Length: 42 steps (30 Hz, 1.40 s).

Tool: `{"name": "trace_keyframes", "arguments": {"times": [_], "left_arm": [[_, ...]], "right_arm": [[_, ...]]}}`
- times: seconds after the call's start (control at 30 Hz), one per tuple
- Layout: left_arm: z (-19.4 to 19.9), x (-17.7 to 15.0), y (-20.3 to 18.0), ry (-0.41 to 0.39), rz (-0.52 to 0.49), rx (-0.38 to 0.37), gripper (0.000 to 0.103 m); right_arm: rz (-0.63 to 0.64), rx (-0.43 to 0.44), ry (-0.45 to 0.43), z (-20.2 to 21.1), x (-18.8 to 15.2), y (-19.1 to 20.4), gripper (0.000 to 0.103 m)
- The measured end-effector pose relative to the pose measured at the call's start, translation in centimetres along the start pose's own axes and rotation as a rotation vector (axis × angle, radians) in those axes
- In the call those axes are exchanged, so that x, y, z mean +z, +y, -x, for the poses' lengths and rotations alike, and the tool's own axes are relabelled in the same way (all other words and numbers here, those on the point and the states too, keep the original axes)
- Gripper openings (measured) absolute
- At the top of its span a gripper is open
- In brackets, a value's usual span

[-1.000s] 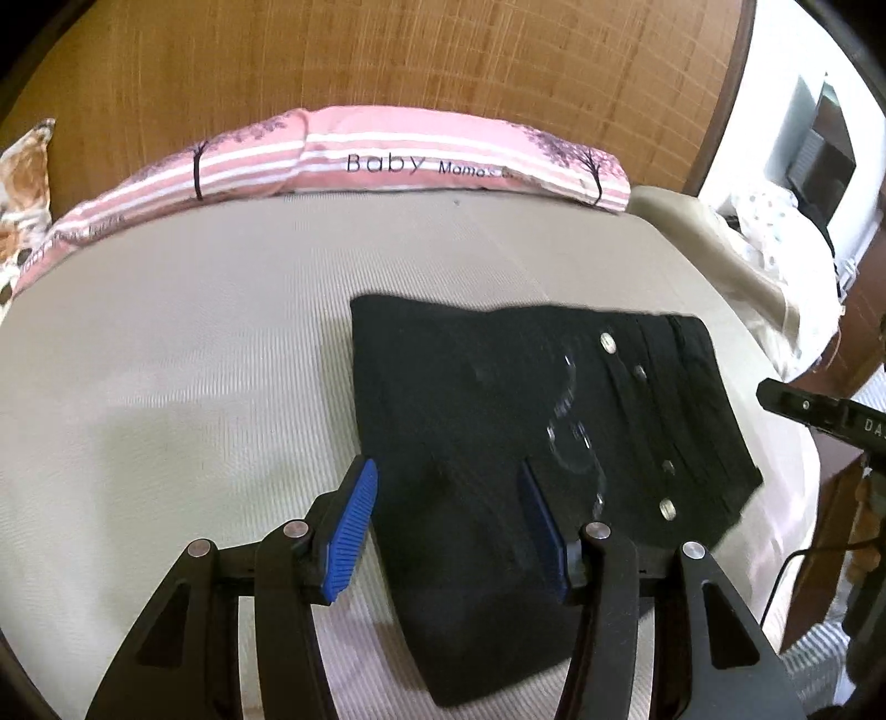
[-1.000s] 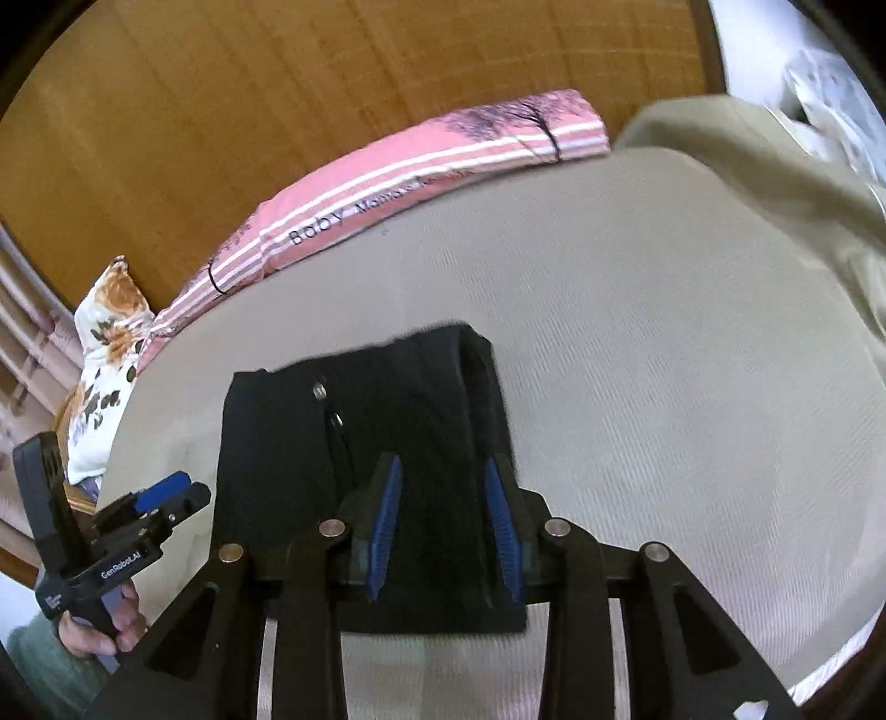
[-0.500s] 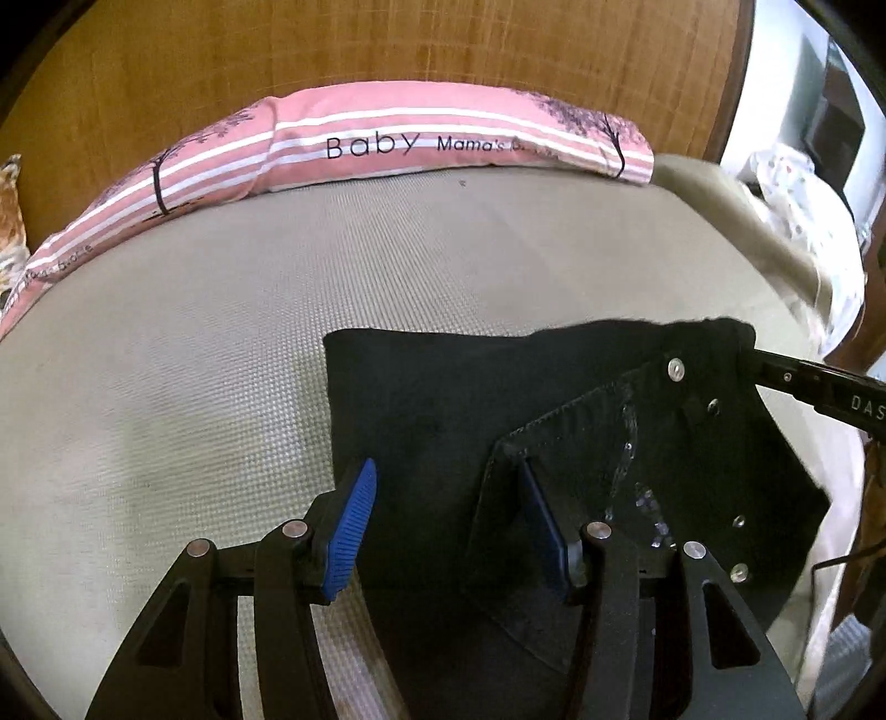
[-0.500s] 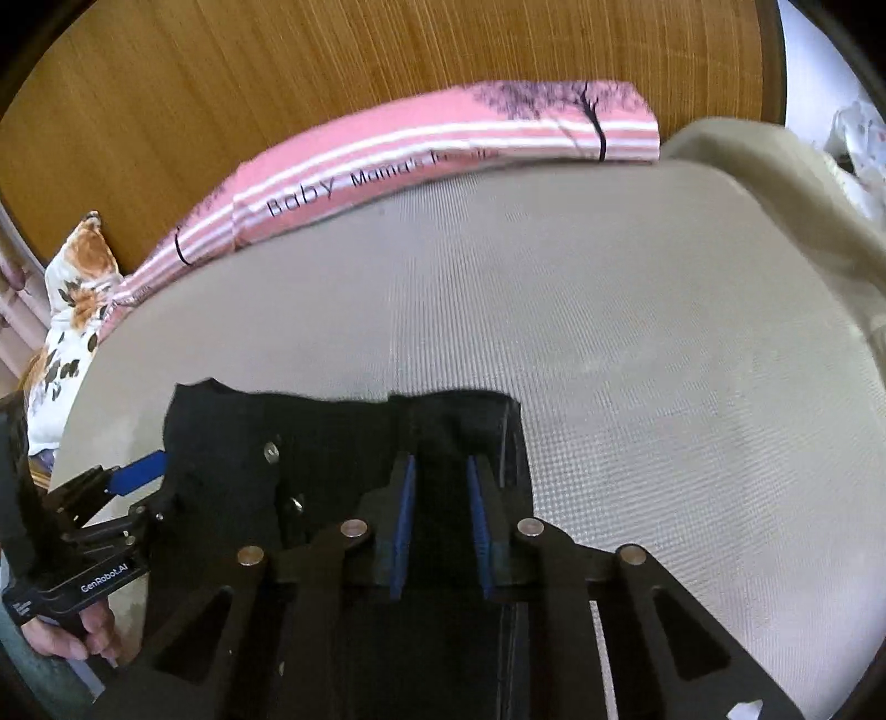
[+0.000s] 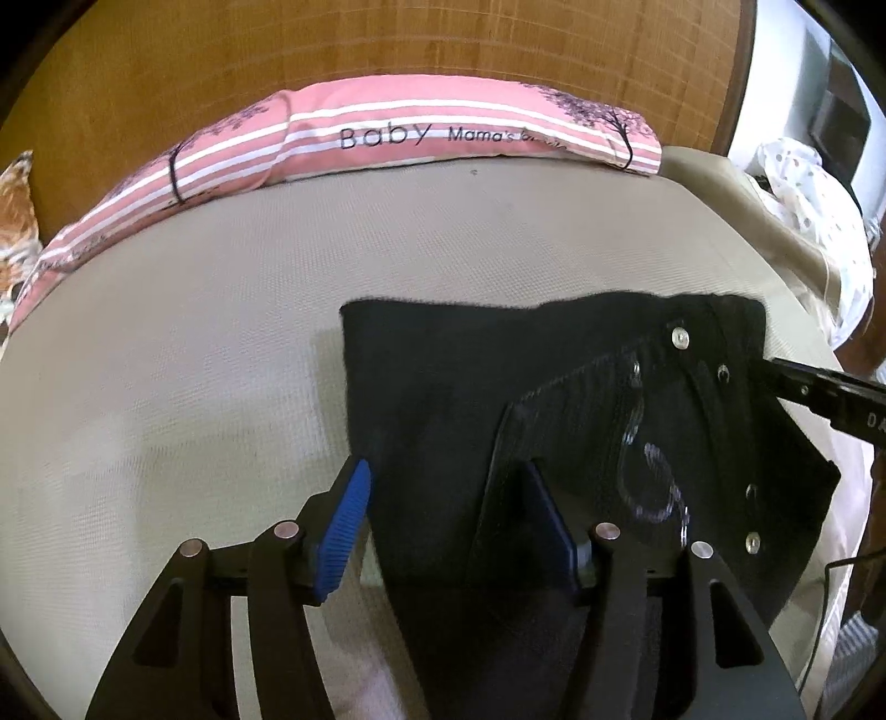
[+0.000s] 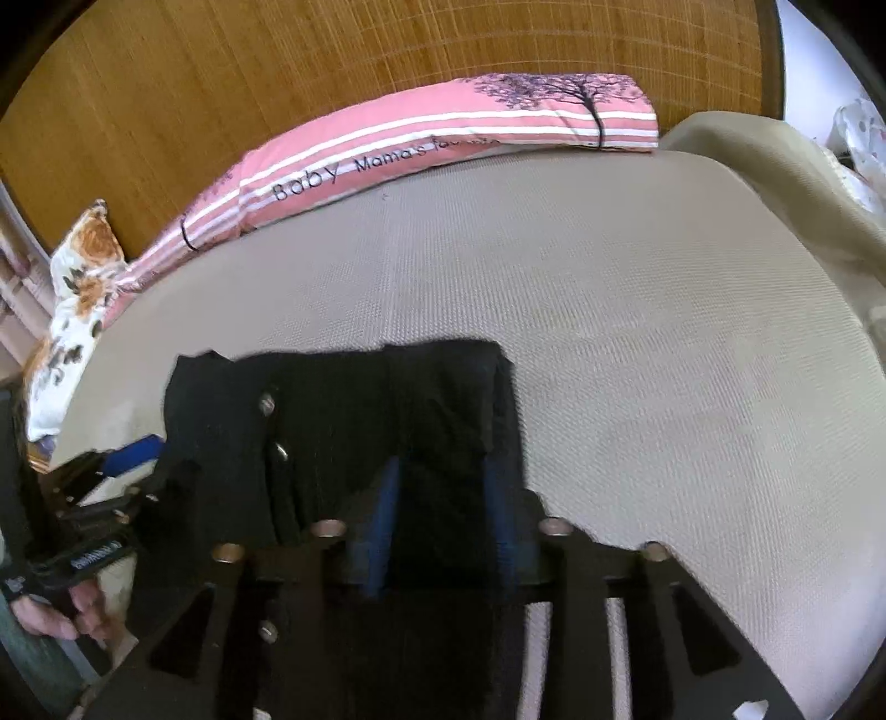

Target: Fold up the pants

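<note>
- Two grippers are over the black pants (image 5: 443, 399), which lie folded on the beige mattress (image 5: 194, 360), toward its near edge.
- From my left wrist camera, the left gripper (image 5: 448, 515) has its jaws spread wide; the left blue pad (image 5: 346, 531) sits just off the cloth's left edge, the right pad is over the dark fabric.
- I can see nothing pinched between those pads.
- From my right wrist camera, the right gripper (image 6: 443, 526) has its jaws apart, with black cloth filling the gap between them; I cannot tell whether the pads touch it.
- Metal rivets (image 5: 680, 337) and a stitched pocket show on the right part of the pants.
- Beyond, a pink striped pillow (image 5: 387, 138) lies along the woven bamboo mat (image 5: 387, 44) at the head of the mattress.
- My left-hand tool shows at the left edge of the right camera's view, beside the pants.
</note>
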State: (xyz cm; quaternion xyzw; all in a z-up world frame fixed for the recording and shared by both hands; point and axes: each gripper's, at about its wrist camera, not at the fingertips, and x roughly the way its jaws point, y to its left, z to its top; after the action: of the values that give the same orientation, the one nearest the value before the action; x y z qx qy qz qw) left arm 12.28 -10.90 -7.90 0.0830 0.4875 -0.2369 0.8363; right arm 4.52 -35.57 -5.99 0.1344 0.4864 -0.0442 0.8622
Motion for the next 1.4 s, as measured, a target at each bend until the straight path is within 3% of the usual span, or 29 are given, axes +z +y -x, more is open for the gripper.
{"name": "trace_keyframes", "arguments": {"times": [0.3, 0.53, 0.7, 1.03, 1.4], "left_arm": [[1.3, -2.6, 0.0, 0.024, 0.015, -0.007, 0.062], [2.0, -3.6, 0.8, 0.065, 0.075, -0.051, 0.065], [2.0, -4.0, 2.1, 0.109, 0.153, -0.136, 0.065], [1.2, -3.5, 4.2, 0.158, 0.281, -0.357, 0.065], [-0.5, -1.4, 5.2, 0.167, 0.297, -0.483, 0.072]], "right_arm": [[-0.034, 0.033, 0.027, 0.7, -2.8, -1.5, 0.053], [-0.096, 0.121, 0.063, 0.0, -2.8, -3.0, 0.055], [-0.139, 0.198, 0.092, -0.5, -2.9, -4.0, 0.055], [-0.217, 0.501, 0.216, -2.2, -2.5, -7.8, 0.055], [-0.205, 0.67, 0.277, -5.0, -0.7, -7.3, 0.055]]}}
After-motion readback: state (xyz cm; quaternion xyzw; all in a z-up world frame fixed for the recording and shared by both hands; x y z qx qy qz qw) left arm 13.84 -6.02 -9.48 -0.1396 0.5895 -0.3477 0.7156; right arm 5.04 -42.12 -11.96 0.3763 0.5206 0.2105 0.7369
